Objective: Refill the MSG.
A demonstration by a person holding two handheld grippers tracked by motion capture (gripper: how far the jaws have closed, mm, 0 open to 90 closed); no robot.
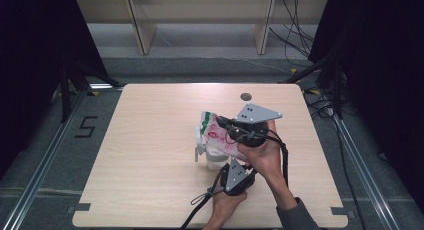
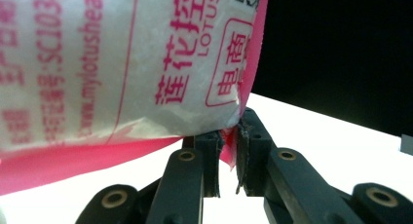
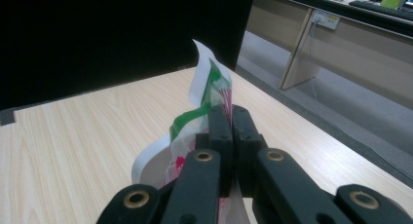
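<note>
You have one printed bag [image 1: 218, 132], one clear jug [image 1: 211, 155] beneath it, two grippers, left [image 1: 231, 166] and right [image 1: 223, 123], and one small grey disc [image 1: 245, 96] near the tabletop's far edge.

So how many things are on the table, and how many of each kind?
Printed pink and white bags: 1, held up by both grippers.
Clear cups: 1, standing under the bag.
Grippers: 2, the left gripper and the right gripper, each with its jaws closed on the bag.
Total: 4.
</note>
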